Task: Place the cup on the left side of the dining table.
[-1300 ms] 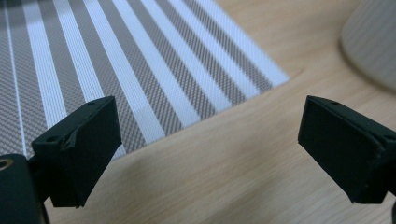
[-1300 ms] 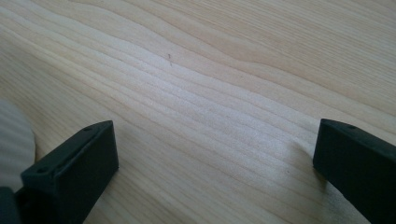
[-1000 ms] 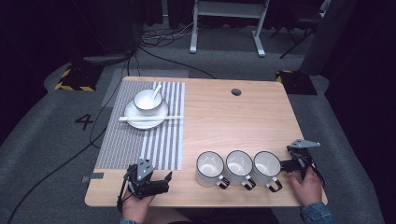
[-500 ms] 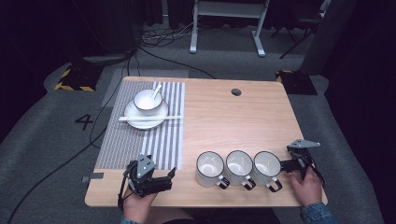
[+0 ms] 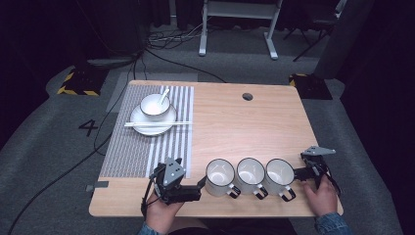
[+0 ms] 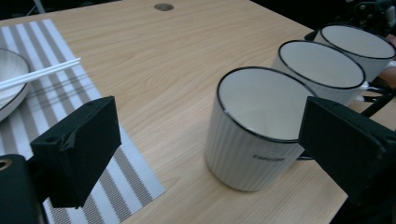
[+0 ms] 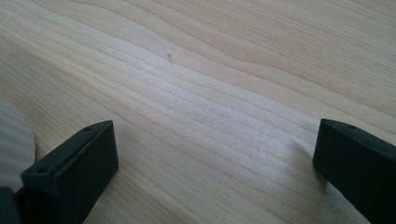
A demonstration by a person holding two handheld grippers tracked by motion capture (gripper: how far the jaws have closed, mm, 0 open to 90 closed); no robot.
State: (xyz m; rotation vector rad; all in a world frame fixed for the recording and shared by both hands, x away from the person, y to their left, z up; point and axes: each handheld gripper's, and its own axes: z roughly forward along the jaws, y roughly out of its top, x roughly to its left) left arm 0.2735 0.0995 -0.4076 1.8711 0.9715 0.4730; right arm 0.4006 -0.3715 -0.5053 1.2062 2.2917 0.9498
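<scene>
Three white ribbed mugs with black rims stand in a row near the table's front edge: the left mug [image 5: 219,176] [image 6: 254,130], the middle mug [image 5: 250,174] [image 6: 324,70] and the right mug [image 5: 279,176] [image 6: 357,44]. My left gripper [image 5: 197,188] [image 6: 215,149] is open, low over the table just left of the left mug, which sits a little beyond its jaws. On the far side of the row, my right gripper [image 5: 299,175] [image 7: 210,158] is open over bare wood, right of the right mug [image 7: 13,140].
A striped placemat [image 5: 147,142] [image 6: 70,98] covers the table's left side. On it stands a plate [image 5: 139,125] with a bowl [image 5: 155,105] holding a spoon, and chopsticks [image 5: 159,124] [image 6: 39,74] lie across the plate. A cable hole [image 5: 247,97] is at the back.
My left gripper has moved right, closer to the left mug. The right gripper and the mugs have stayed in place.
</scene>
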